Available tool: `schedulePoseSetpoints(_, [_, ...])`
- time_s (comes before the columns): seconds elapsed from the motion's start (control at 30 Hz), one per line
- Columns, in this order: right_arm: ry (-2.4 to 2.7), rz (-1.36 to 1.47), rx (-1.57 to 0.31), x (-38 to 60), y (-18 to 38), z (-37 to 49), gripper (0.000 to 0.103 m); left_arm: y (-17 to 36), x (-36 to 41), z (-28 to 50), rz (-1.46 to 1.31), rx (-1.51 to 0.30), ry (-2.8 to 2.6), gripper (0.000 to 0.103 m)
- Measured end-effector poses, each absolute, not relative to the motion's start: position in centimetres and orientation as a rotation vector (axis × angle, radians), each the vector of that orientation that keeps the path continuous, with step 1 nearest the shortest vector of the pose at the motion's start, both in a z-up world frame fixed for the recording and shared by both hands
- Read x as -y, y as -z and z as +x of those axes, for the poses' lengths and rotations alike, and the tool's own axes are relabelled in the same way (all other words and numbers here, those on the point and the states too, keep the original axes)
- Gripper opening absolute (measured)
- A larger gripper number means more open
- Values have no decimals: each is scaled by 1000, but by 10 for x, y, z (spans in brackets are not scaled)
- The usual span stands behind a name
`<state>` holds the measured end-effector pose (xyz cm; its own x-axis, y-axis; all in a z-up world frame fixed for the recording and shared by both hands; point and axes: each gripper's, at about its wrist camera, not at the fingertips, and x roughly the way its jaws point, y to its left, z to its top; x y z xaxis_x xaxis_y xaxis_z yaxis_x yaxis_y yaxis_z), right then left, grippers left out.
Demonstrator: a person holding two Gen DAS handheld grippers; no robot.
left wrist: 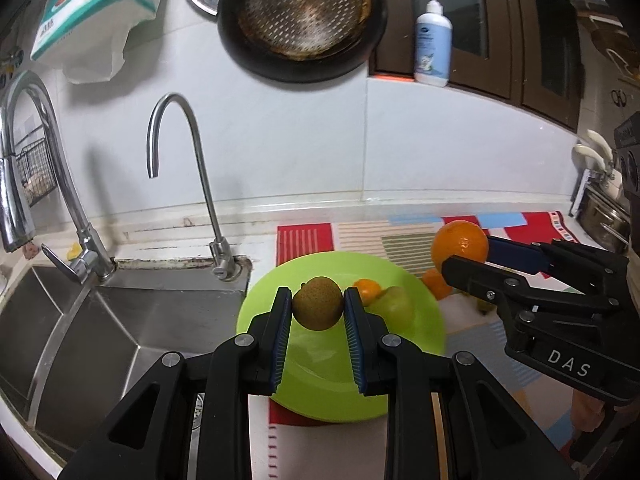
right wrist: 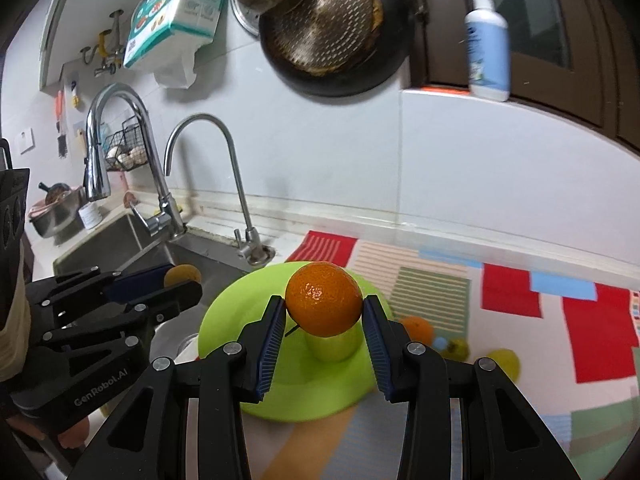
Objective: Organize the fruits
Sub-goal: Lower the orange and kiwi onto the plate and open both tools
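Your left tool is clenched on a brown fuzzy kiwi, gripped across its widest part between the blue ribbed pads so the round fruit cannot roll out; it hangs at the centre of the left view, above the round lime-green plastic plate. Your right tool is likewise clenched on a glossy round orange, held at its equator and poised over the same plate at the centre of the right view. Both fruits sit high at the fingertips, which leaves room beneath for lowering. The plate already carries a small orange citrus and a green pear-like fruit, so judge your set-down spots on the bare near half. More fruit lies on the patterned mat covering the table at the lower right of the right view, beside the steel sink; collection appears partly complete.
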<state>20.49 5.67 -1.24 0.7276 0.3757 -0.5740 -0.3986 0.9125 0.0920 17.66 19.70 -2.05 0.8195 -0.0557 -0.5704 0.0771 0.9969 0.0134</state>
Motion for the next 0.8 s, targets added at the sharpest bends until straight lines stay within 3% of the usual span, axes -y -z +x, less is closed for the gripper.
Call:
schedulePoseSetpoints(0.53, [-527,-64,-742,-94,62,269,41,61,-220,231,1,-714,63,27])
schedulePoseSetpoints(0.67, [-538,-46,-762,-95,69,277,41,64,-221,236,-1,-718,52,36])
schedulePoseSetpoints(0.8, [-522,-24,-757,-90,68,279,46,61,-223,232,-7,-713,37,38])
